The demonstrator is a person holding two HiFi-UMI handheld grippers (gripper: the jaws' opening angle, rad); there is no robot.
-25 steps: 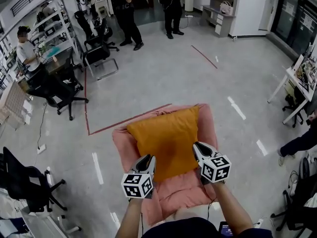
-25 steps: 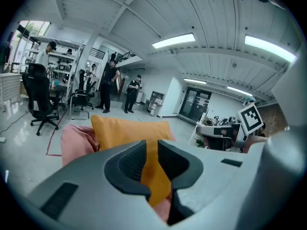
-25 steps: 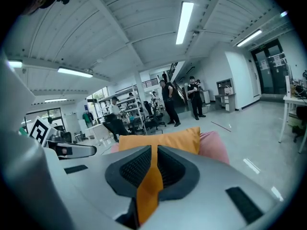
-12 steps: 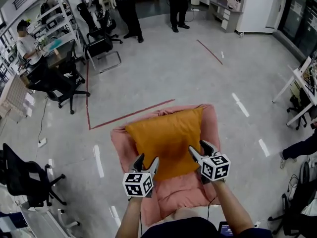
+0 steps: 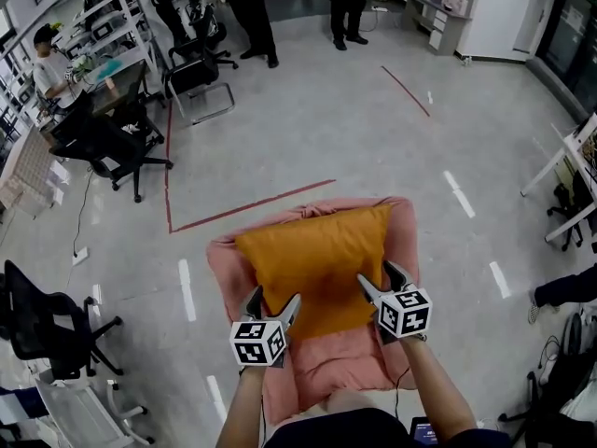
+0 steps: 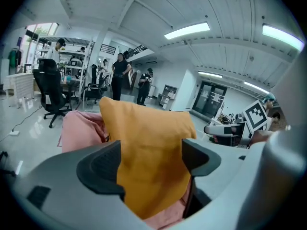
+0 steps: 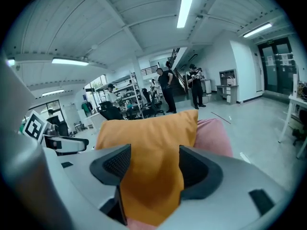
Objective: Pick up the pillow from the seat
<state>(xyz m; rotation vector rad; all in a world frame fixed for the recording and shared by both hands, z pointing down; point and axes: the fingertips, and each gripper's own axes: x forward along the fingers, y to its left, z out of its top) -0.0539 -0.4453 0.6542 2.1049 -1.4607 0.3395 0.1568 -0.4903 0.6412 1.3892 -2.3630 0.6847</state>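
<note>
An orange pillow (image 5: 312, 259) lies on a pink cushioned seat (image 5: 326, 367) just in front of me. My left gripper (image 5: 273, 299) is at the pillow's near left corner and my right gripper (image 5: 378, 276) at its near right corner. The jaws of both have just been opening and now stand wide. In the left gripper view the pillow (image 6: 144, 123) runs down between the two pads of the left gripper (image 6: 151, 158). The right gripper view shows the same: the pillow's (image 7: 144, 133) cloth fills the gap of the right gripper (image 7: 151, 166). Neither pair of pads squeezes it.
The seat stands on a grey floor with a red tape line (image 5: 247, 208) behind it. Black office chairs (image 5: 93, 147) and a desk are at the left, another chair (image 5: 37, 325) at the near left. Two people (image 5: 252, 7) stand far back. A white table (image 5: 569, 157) is at the right.
Both grippers were shut a second ago and now stand open. Both hands have sunk towards the pillow's near edge, so its corners now sit between the jaws. The pillow itself lies as before.
</note>
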